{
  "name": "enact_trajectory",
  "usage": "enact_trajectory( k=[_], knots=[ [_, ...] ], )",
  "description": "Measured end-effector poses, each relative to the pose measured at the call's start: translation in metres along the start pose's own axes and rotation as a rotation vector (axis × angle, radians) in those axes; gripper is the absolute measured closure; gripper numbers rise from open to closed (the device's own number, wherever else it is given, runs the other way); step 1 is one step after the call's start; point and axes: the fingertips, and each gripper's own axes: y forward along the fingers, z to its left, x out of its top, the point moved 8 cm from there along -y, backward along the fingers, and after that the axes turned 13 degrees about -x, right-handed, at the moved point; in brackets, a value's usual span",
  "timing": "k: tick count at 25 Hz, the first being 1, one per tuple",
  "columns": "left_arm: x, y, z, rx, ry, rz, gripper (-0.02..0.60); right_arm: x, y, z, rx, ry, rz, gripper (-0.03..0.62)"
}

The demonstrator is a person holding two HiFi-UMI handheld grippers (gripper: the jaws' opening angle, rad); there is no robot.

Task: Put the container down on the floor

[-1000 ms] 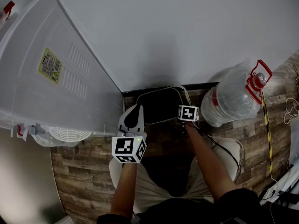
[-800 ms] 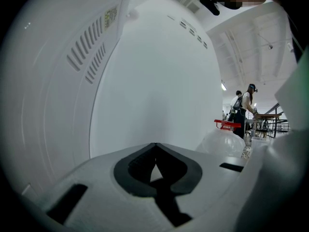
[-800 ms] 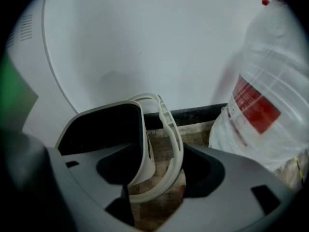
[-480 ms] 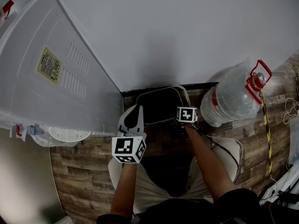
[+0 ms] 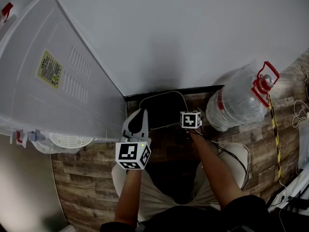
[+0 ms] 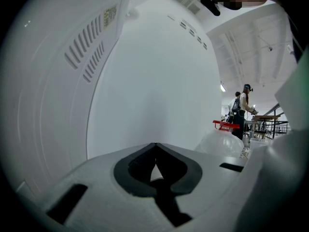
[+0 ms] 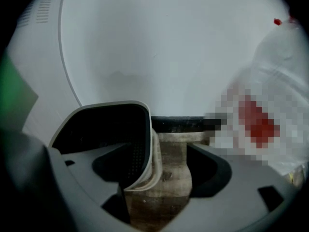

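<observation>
The container [image 5: 161, 109] is a dark bin with a pale rim, standing on the wood floor against the white wall. My right gripper [image 5: 187, 111] is at its right side, and its jaws are opening. In the right gripper view, the container's [image 7: 104, 124] right rim corner sits between the right gripper's [image 7: 161, 161] jaws, close to the left one, with bare floor between it and the right one. My left gripper [image 5: 139, 117] hovers at the container's left edge, shut and holding nothing. The left gripper [image 6: 154, 149] looks at the wall only.
A large white appliance [image 5: 53, 76] leans in from the left, with a round white grille [image 5: 70, 139] under it. A clear water jug [image 5: 239, 100] with a red handle lies right of the container. A yellow-black cable [image 5: 276, 129] runs along the floor at far right. The person's legs are below.
The right gripper has drifted slightly left and up. The container's right rim corner has drawn back from it, so the container looks narrower. The left gripper has stayed put.
</observation>
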Motion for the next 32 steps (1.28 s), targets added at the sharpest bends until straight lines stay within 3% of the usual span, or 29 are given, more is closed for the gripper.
enact_trajectory(
  k=[9, 24, 25, 29, 31, 32],
  knots=[
    [-0.001, -0.004, 0.003, 0.012, -0.005, 0.001, 0.565, -0.007, 0.004, 0.001, 0.035, 0.0, 0.05, 0.278],
    [0.006, -0.001, 0.001, 0.001, 0.007, -0.001, 0.565, 0.001, -0.004, -0.009, 0.014, -0.026, 0.044, 0.287],
    [0.007, -0.001, 0.0, -0.003, 0.008, -0.001, 0.565, 0.002, -0.006, -0.01, 0.012, -0.026, 0.045, 0.294],
    [0.013, 0.0, -0.003, -0.011, 0.02, -0.004, 0.565, 0.013, -0.018, -0.009, -0.016, -0.045, -0.001, 0.439],
    [0.015, 0.0, -0.004, -0.013, 0.026, -0.005, 0.565, 0.017, -0.024, -0.007, -0.035, -0.08, -0.031, 0.467],
    [0.016, 0.0, -0.004, -0.013, 0.027, -0.006, 0.565, 0.018, -0.026, -0.007, -0.046, -0.097, -0.047, 0.518]
  ],
)
